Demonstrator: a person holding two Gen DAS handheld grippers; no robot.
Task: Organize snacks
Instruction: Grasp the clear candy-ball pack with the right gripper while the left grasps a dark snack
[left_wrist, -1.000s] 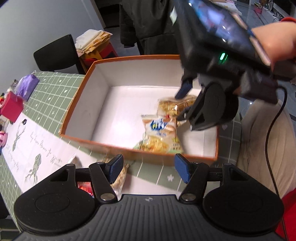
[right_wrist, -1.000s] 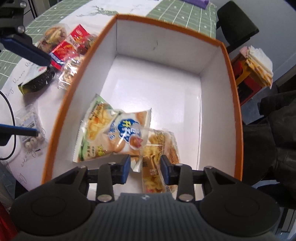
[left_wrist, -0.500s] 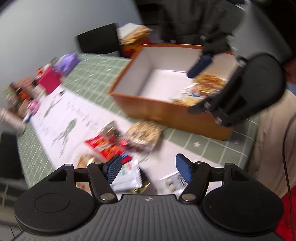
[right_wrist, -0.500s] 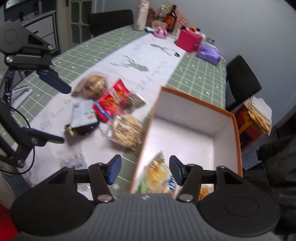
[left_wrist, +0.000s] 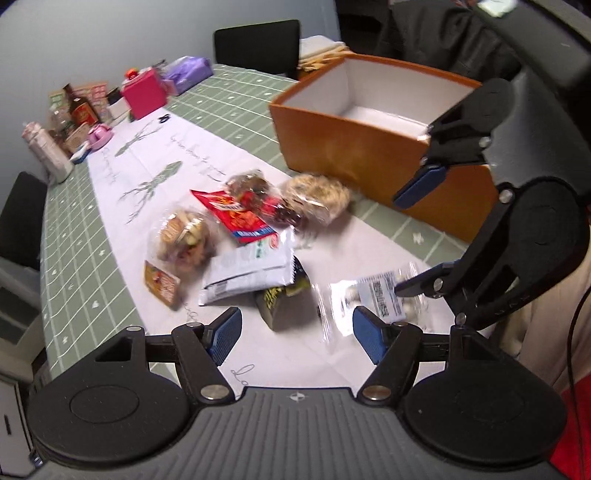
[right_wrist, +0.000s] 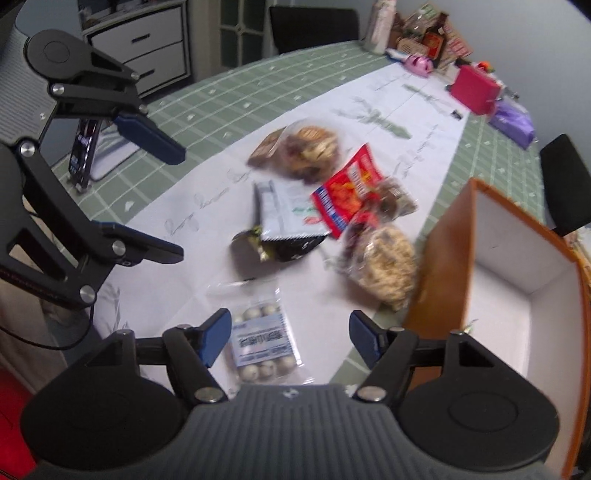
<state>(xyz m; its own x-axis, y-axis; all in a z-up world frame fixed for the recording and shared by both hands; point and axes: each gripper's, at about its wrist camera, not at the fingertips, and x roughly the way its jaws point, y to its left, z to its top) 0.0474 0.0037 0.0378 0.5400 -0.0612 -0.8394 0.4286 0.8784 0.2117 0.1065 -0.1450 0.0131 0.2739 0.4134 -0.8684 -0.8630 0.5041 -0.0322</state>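
Note:
An orange box with a white inside stands on the table; it also shows in the right wrist view. Several snack packs lie beside it: a red bag, a white bag, a clear pack of nuts, a clear pack of puffed snack, a dark packet. A clear pack of white balls lies just under my right gripper, which is open and empty. My left gripper is open and empty above the dark packet.
Bottles, a pink box and a purple pack crowd the table's far end. Black chairs stand around it. A phone on a stand is near the table edge. A white runner lies along the green cloth.
Both grippers have pulled back from the box and swung toward the loose snacks on the runner. My right gripper let go of the snack in the box and opened wider.

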